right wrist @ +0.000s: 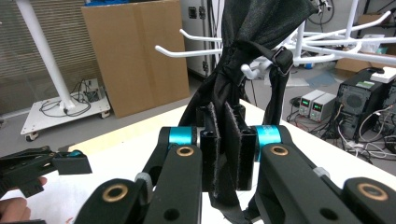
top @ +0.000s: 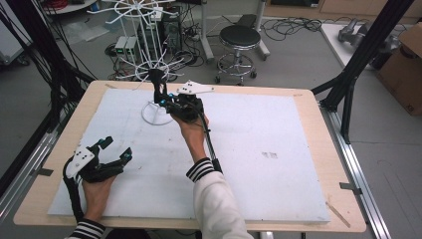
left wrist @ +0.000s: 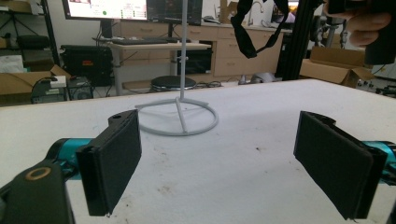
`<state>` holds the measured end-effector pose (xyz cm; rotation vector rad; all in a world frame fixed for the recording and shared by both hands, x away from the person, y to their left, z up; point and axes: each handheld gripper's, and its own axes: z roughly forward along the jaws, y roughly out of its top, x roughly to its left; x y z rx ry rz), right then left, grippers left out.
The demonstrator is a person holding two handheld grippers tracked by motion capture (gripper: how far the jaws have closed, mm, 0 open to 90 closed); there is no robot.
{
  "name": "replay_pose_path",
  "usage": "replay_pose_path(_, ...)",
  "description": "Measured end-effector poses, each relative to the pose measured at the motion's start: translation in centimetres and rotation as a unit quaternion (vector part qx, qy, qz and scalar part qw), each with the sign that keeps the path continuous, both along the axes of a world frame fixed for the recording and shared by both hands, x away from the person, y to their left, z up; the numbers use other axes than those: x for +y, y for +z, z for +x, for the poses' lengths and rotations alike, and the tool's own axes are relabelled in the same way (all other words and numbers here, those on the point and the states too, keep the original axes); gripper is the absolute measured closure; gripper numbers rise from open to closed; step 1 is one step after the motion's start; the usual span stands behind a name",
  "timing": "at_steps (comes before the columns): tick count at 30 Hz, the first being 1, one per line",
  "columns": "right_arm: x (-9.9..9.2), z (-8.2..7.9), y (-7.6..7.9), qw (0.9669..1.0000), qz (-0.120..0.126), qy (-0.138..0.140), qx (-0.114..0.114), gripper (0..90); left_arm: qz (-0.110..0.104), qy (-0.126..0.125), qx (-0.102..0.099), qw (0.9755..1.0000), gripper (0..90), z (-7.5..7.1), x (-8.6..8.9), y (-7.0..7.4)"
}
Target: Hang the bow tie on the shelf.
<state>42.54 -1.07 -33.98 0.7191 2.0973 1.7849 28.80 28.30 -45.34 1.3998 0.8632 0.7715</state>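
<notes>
A black strap (right wrist: 261, 28) with a buckle hangs from a hook of the white wire rack (right wrist: 187, 50). My right gripper (right wrist: 226, 116) is shut on the strap's lower part, held up beside the rack's pole (top: 158, 82) above its ring base (top: 155, 113). My left gripper (top: 118, 148) rests low at the table's near left, open and holding nothing. In the left gripper view its pads (left wrist: 112, 161) stand wide apart, facing the ring base (left wrist: 177, 119) and the hanging strap (left wrist: 254, 30).
A white mat (top: 259, 149) covers the wooden table (top: 318, 104). Beyond the far edge stand a black stool (top: 240, 45), power supplies (top: 125, 47) and cables. A black frame post (top: 366, 47) rises at the right, and a cardboard box (top: 405, 64) sits beyond it.
</notes>
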Motion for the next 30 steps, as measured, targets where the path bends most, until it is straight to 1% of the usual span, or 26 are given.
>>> replay_pose_path(6, 0.3, 0.7, -0.6, 1.0, 0.004, -0.002, 0.002, 84.6, 0.0, 0.0, 0.0, 1.0, 15.4, 0.0, 0.0, 0.0)
replay_pose_path(15, 0.4, 1.1, -1.0, 1.0, 0.005, -0.005, 0.005, 84.5, 0.001, 0.0, 0.001, 1.0, 15.4, 0.0, 0.0, 0.0)
replay_pose_path(17, 0.2, 1.2, -1.0, 1.0, 0.003, -0.007, 0.001, 82.8, 0.0, 0.001, 0.001, 1.0, 15.4, 0.0, 0.0, 0.0)
replay_pose_path(18, 0.2, 1.2, -1.0, 0.9999, 0.001, -0.011, -0.001, 79.4, -0.002, 0.002, 0.001, 1.0, 15.4, 0.0, 0.0, 0.0)
replay_pose_path(19, 0.2, 1.2, -1.0, 0.9999, 0.001, -0.011, -0.001, 79.4, -0.002, 0.002, 0.001, 1.0, 15.4, 0.0, 0.0, 0.0)
replay_pose_path(20, 0.3, 1.1, -1.0, 0.9998, -0.007, -0.02, -0.004, 68.7, -0.002, 0.002, 0.001, 1.0, 15.5, 0.0, 0.0, 0.0)
replay_pose_path(21, 0.4, 1.1, -1.0, 0.9995, -0.014, -0.027, -0.007, 61.2, -0.002, 0.002, 0.002, 1.0, 15.5, 0.0, 0.0, 0.0)
replay_pose_path(22, 0.5, 1.0, -0.9, 0.9992, -0.019, -0.035, -0.01, 50.0, -0.003, 0.002, 0.002, 1.0, 15.5, 0.0, 0.0, 0.0)
replay_pose_path(23, 0.6, 0.9, -0.9, 0.9988, -0.019, -0.044, -0.013, 34.9, -0.003, 0.002, 0.003, 1.0, 15.5, 0.0, 0.1, 0.0)
replay_pose_path(24, 0.7, 0.8, -0.9, 0.9981, -0.023, -0.053, -0.018, 22.8, -0.003, 0.001, 0.003, 1.0, 15.5, 0.0, 0.1, 0.0)
replay_pose_path(25, 0.9, 0.7, -0.8, 0.9975, -0.031, -0.06, -0.02, 16.6, -0.003, 0.002, 0.002, 1.0, 15.5, 0.0, 0.0, 0.0)
replay_pose_path(26, 0.9, 0.6, -0.8, 0.9975, -0.038, -0.055, -0.019, 12.0, -0.003, 0.002, 0.002, 1.0, 15.5, 0.0, 0.0, 0.0)
replay_pose_path(28, 1.0, 0.3, -0.6, 0.9975, -0.046, -0.049, -0.02, 10.7, -0.002, 0.002, 0.002, 1.0, 15.5, 0.0, 0.0, 0.0)
replay_pose_path(29, 1.0, 0.3, -0.6, 0.9975, -0.046, -0.049, -0.02, 10.7, -0.002, 0.002, 0.002, 1.0, 15.5, 0.0, 0.0, 0.0)
replay_pose_path(30, 1.0, 0.1, -0.4, 0.9975, -0.053, -0.044, -0.017, 8.2, -0.003, 0.001, 0.002, 1.0, 15.5, 0.0, 0.0, 0.0)
